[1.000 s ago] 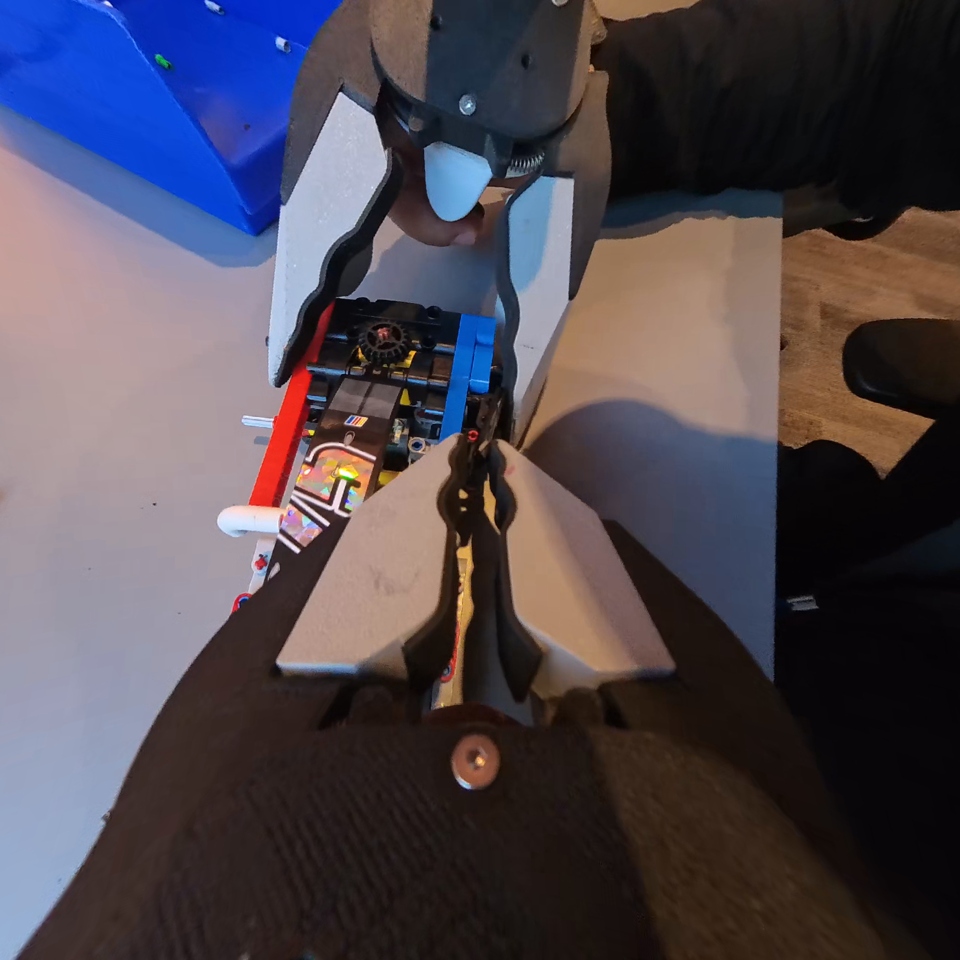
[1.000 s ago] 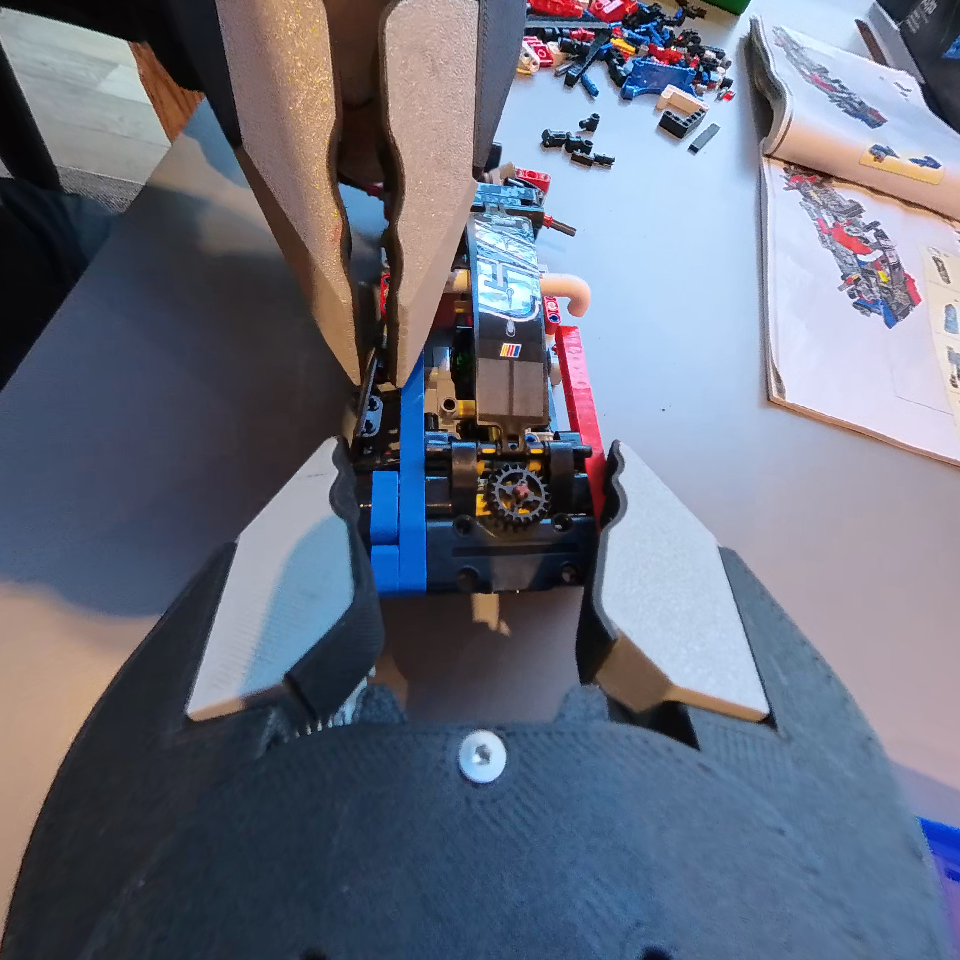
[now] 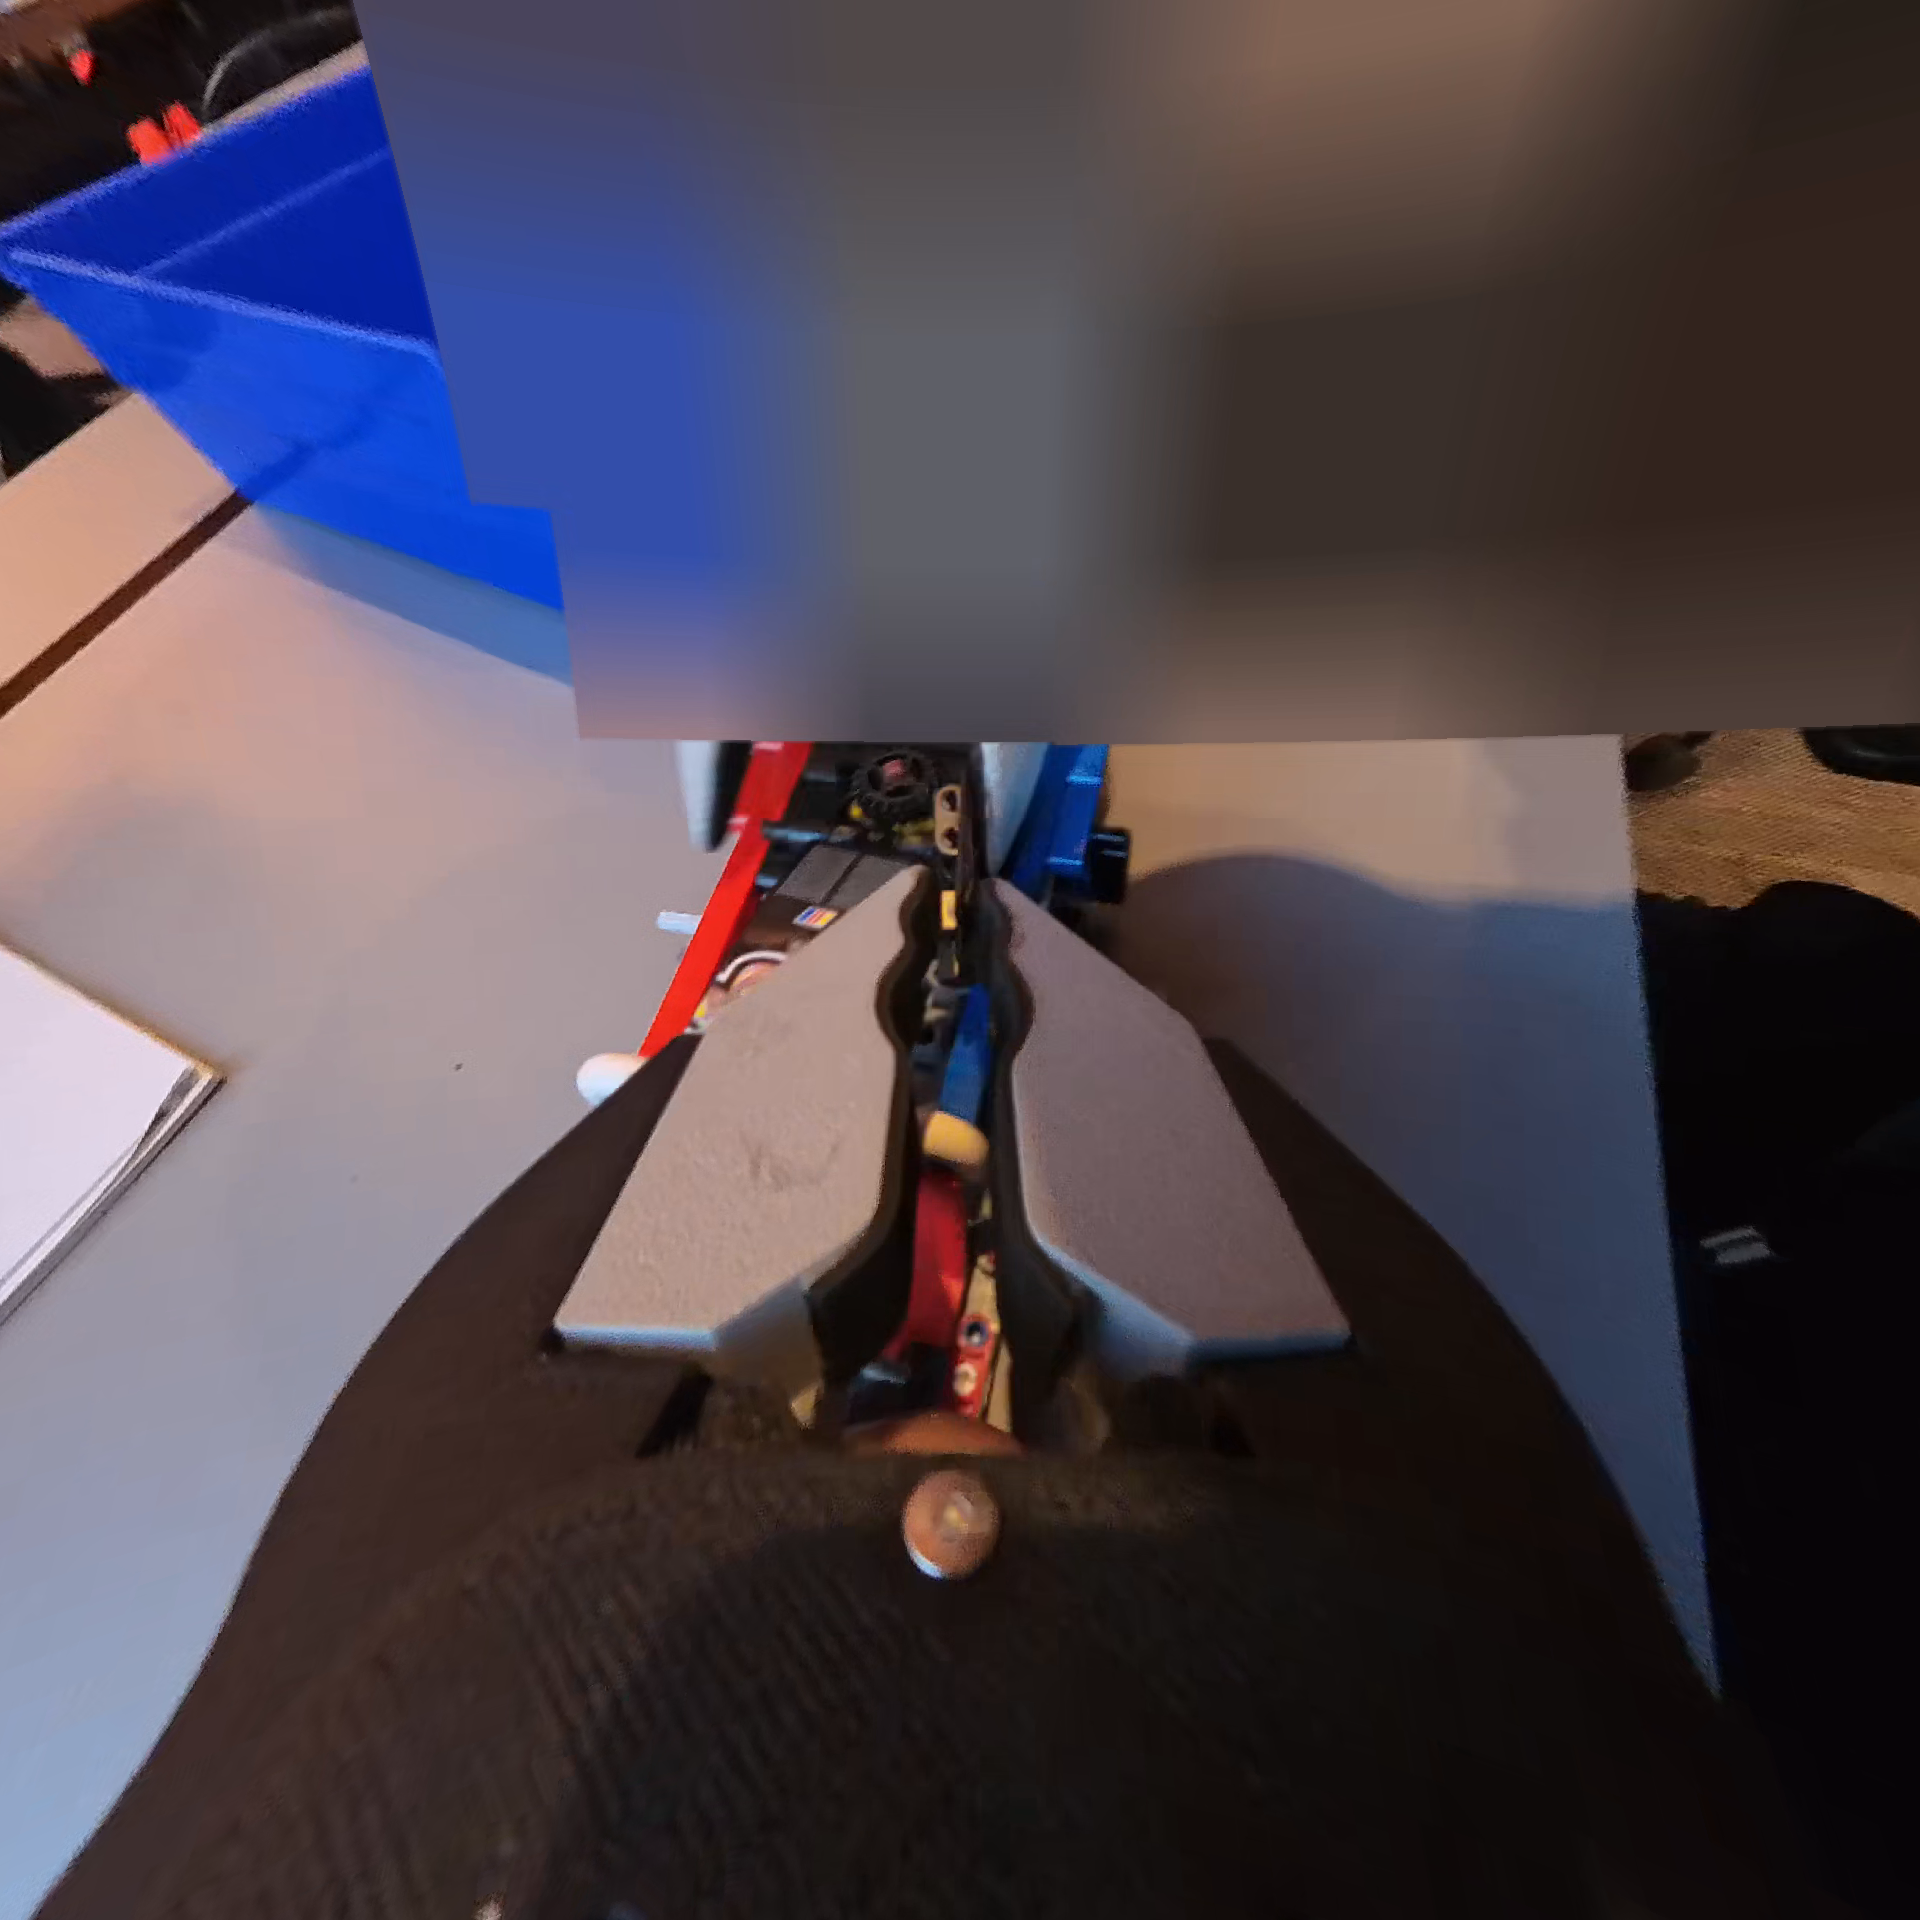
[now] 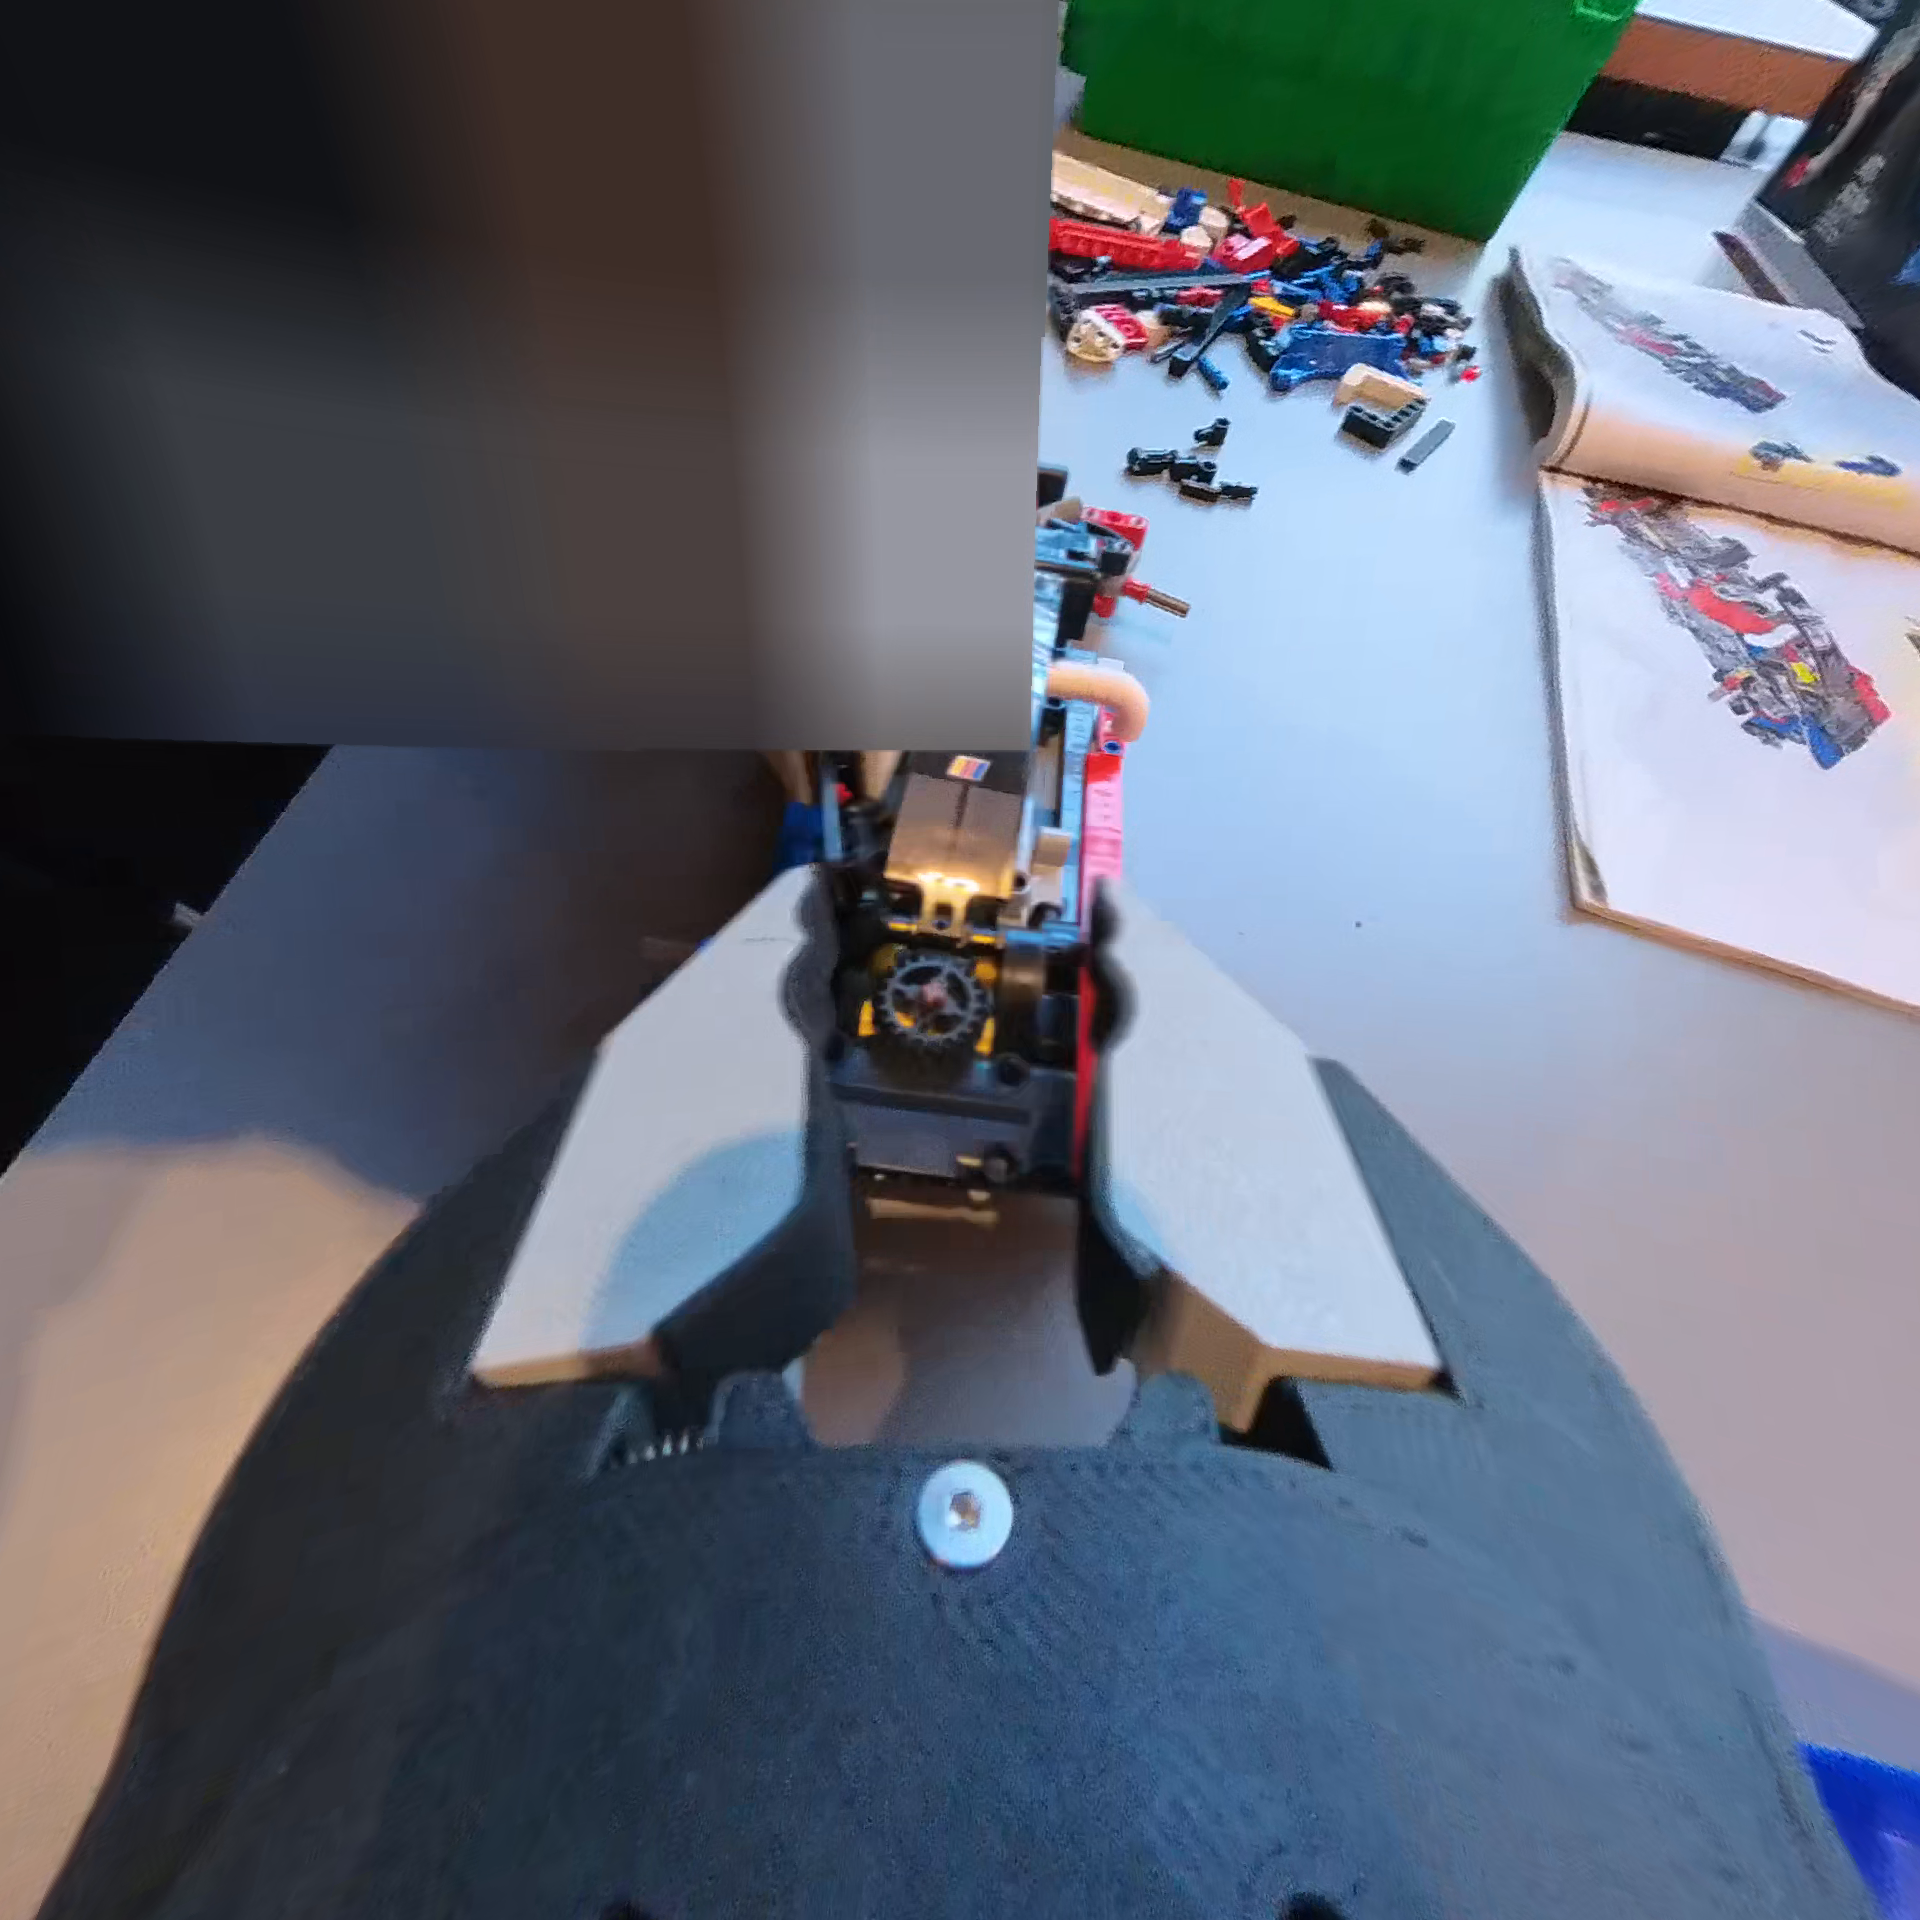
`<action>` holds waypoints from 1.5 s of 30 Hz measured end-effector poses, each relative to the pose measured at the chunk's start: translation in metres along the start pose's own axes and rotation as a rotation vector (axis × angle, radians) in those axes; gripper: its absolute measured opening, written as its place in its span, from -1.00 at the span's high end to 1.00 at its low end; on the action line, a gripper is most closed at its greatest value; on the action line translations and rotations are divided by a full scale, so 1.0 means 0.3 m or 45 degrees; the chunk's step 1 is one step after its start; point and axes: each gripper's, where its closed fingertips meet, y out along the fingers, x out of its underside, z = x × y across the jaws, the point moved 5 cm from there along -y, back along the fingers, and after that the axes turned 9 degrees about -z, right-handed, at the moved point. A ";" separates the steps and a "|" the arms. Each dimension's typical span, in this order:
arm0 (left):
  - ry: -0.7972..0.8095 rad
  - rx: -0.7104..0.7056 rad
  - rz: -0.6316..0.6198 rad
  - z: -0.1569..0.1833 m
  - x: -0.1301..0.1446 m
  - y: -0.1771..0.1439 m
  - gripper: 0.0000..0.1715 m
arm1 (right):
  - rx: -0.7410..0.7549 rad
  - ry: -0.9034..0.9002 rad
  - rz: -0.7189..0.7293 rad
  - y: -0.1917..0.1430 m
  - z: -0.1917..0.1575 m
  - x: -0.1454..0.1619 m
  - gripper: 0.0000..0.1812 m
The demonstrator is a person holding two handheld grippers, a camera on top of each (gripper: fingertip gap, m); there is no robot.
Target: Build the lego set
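In the left wrist view, the left claw (image 3: 951, 914) is pinched nearly together on a thin part of the half-built lego car (image 3: 831, 883), with a blue beam, a tan pin end and red pieces showing in the narrow gap between its fingers (image 3: 758, 1122). The model's red side beam (image 3: 717, 935) and black gear (image 3: 891, 790) show just beyond the tips, resting on the grey counter (image 3: 364, 935). A blue bin (image 3: 270, 353) stands well behind, and white paper (image 3: 73, 1132) lies at the left edge. A large blurred patch hides whatever lies past the model.

In the right wrist view, the right claw (image 4: 951, 935) is clamped across the width of the car's end (image 4: 945, 1039), one finger against each flank; the gear (image 4: 932, 1003) faces the camera between them. Loose lego pieces (image 4: 1247, 291) lie scattered farther up the counter (image 4: 1351, 1039), in front of a green bin (image 4: 1340, 94), and the open instruction booklet (image 4: 1714, 675) lies to the right.

The step appears to be seating or adjusting a small part on the blue side while the right claw steadies the chassis. To do it well, keep the right grip square and firm without twisting, and press with the left in line with the pin holes. A skewed push could pop neighbouring beams loose.
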 end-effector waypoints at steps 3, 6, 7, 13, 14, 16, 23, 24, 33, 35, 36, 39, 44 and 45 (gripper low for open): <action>0.145 -0.011 0.045 0.033 -0.009 -0.008 0.96 | -0.005 0.030 0.054 -0.007 0.005 -0.002 0.11; 0.462 -0.157 0.050 0.073 -0.027 -0.028 0.96 | -0.009 -0.014 0.085 -0.028 -0.029 -0.011 0.14; 0.572 -0.211 0.055 0.092 -0.034 -0.034 0.97 | -0.001 -0.018 0.084 -0.037 -0.039 -0.014 0.13; 0.963 -0.473 -0.017 0.194 0.003 -0.021 0.96 | 0.074 0.027 0.040 -0.078 -0.120 0.001 0.21; 0.979 -0.454 -0.041 0.222 0.022 -0.012 0.96 | 0.090 0.057 0.046 -0.087 -0.137 0.008 0.22; 1.016 -0.447 -0.085 0.266 0.059 -0.001 0.96 | 0.130 0.132 0.064 -0.113 -0.169 0.027 0.22; 1.339 -0.670 -0.162 0.317 0.160 0.033 0.96 | 0.298 0.246 0.186 -0.118 -0.320 0.026 0.69; 1.352 -0.633 -0.159 0.333 0.172 0.040 0.95 | 0.412 0.231 0.160 -0.115 -0.322 0.027 0.72; 1.291 -0.648 -0.194 0.319 0.174 0.052 0.94 | 1.109 0.004 -0.228 -0.100 -0.274 0.082 0.83; 1.318 -0.719 -0.183 0.324 0.167 0.041 0.95 | 1.208 -0.035 -0.321 -0.092 -0.267 0.089 0.87; 1.320 -0.745 -0.161 0.331 0.161 0.034 0.95 | 1.260 -0.029 -0.349 -0.094 -0.265 0.088 0.89; 1.322 -0.911 -0.068 0.345 0.131 -0.015 0.95 | 1.363 0.051 -0.267 -0.104 -0.291 0.042 0.91; 1.328 -1.053 0.025 0.361 0.132 -0.098 0.96 | 1.237 0.150 0.123 -0.089 -0.426 -0.076 0.97; 1.383 -1.079 0.028 0.358 0.129 -0.109 0.96 | 1.182 0.158 0.142 -0.081 -0.447 -0.089 0.99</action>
